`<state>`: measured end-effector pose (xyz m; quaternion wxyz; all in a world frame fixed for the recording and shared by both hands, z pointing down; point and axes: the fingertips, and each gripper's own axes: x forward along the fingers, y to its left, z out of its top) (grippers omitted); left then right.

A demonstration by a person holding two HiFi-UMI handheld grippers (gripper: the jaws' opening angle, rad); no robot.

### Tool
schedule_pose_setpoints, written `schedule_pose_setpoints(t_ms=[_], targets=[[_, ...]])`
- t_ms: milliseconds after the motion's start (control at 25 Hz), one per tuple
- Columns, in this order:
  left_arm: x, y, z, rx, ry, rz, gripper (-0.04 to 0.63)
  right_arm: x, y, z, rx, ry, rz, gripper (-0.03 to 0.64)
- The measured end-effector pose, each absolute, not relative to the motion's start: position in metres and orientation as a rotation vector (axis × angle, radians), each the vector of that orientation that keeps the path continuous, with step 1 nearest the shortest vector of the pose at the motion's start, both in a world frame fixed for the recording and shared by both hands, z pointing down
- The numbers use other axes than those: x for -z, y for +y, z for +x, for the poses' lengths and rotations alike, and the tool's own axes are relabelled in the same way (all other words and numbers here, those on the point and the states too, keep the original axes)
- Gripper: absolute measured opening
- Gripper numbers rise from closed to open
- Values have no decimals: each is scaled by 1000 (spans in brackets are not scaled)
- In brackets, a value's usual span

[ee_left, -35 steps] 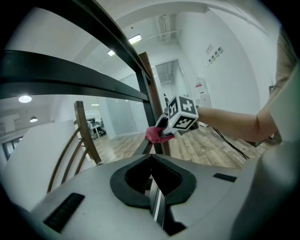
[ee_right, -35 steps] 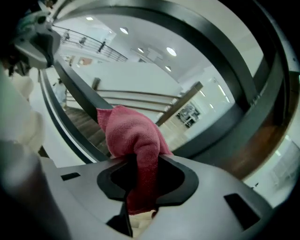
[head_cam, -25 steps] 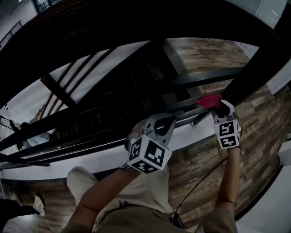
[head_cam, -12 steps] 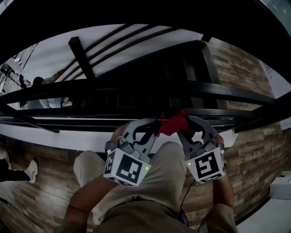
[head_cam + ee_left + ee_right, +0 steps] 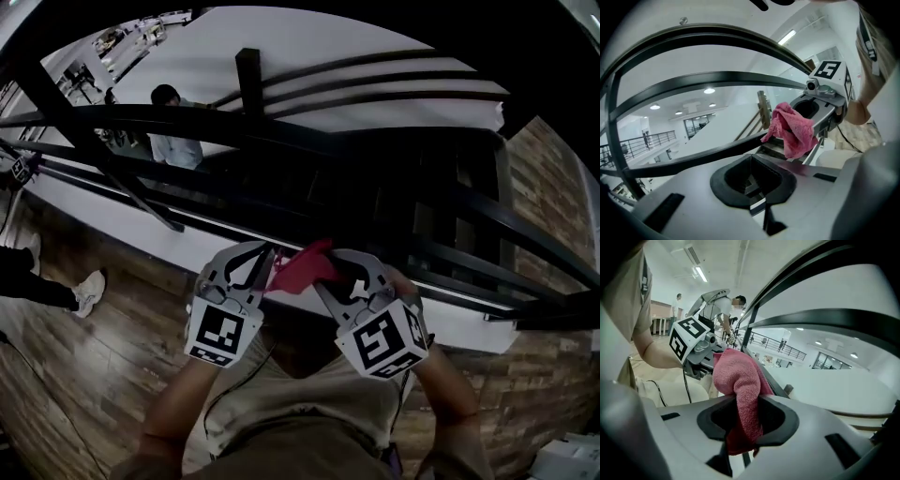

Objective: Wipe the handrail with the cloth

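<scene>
1. My right gripper (image 5: 328, 274) has its jaws closed on the pink cloth (image 5: 300, 267). In the right gripper view a fold of the cloth (image 5: 740, 390) passes down through the dark opening between the two jaws and bunches above them.
2. My left gripper (image 5: 261, 264) has its jaws brought together with nothing between them. In the left gripper view they meet in a seam below the dark cut-out (image 5: 752, 180).
3. The two grippers sit side by side on my side of the handrail (image 5: 309, 136), tips angled toward each other, with the cloth between the tips.
4. From the left gripper view the cloth (image 5: 792, 129) hangs from the right gripper (image 5: 820, 101) just beside a dark bar of the handrail (image 5: 693, 157). Whether cloth and bar touch cannot be told.
5. The handrail (image 5: 834, 317) curves across the right gripper view, above and beyond the cloth.
6. On the far side of the handrail a person (image 5: 173, 131) stands; on my side lies the wood floor (image 5: 56, 347).
</scene>
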<state>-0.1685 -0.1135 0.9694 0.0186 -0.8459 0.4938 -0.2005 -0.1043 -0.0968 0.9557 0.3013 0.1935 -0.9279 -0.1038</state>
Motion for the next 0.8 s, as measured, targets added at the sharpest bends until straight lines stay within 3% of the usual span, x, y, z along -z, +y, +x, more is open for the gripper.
schedule_pose_setpoints(t_ms=[360,800], targets=[[-1025,-97,-346,682,1979,-2442,18,-1020,-97,-262,195,-2502,320,118],[-1080,-66,-500,695,2335,-2259,18,-1081,-117,-437,247,-2438,392,120]])
